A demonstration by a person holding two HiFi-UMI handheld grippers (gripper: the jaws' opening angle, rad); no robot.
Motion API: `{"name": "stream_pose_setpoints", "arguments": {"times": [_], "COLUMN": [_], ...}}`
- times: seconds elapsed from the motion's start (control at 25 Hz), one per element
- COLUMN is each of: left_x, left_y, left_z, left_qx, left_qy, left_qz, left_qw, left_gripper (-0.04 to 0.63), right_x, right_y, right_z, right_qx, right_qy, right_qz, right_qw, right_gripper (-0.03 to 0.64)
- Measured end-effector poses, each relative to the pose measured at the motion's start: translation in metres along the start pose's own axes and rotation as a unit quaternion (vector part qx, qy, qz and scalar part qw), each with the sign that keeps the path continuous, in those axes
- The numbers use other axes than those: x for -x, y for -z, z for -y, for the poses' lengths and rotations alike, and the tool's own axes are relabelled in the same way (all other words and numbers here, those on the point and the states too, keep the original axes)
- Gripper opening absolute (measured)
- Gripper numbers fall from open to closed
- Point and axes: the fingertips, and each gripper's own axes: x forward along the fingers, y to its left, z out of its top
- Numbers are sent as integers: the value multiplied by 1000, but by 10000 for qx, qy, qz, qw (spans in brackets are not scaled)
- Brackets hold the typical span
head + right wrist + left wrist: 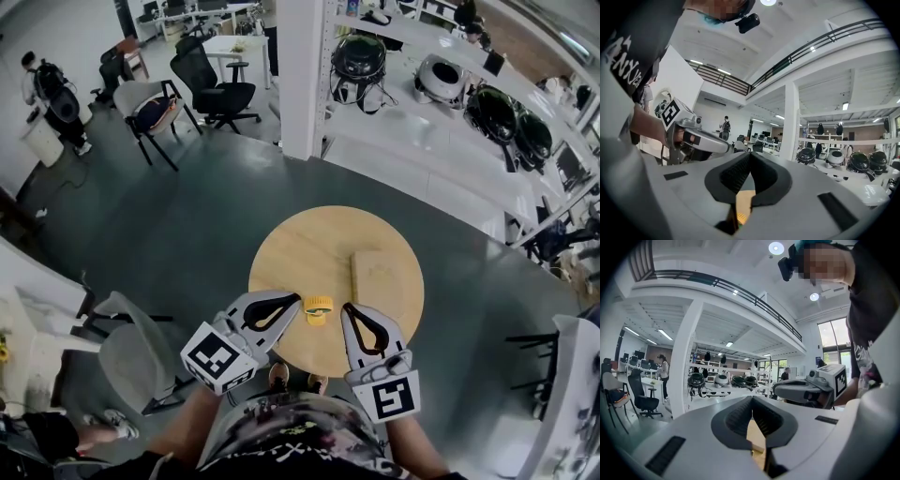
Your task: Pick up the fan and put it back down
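Grey pads on both tongs are meeting with nothing between them. The left gripper and right gripper are hovering level at the near edge of the round wooden table, flanking the small yellow fan that is standing just between them, probably lining up for the pick. A wooden board is lying farther right.

Looking steeply down from head height onto the round table, fairly near above it. Riding low on the left gripper and right gripper, facing level outward, both catching the white pillar and helmet shelves.
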Motion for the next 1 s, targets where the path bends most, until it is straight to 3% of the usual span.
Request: {"name": "stream_pose_setpoints", "arguments": {"times": [1.0], "left_x": [-1], "left_y": [5], "left_z": [-18], "left_qx": [70], "left_qy": [-9], "left_qz": [48], "left_qw": [10000], "left_gripper": [18], "right_x": [-32], "right_y": [11], "right_z": [-4], "right_qx": [-109], "right_qy": [-331], "right_qz": [-158], "right_qw": [9993], "right_gripper": [0]}}
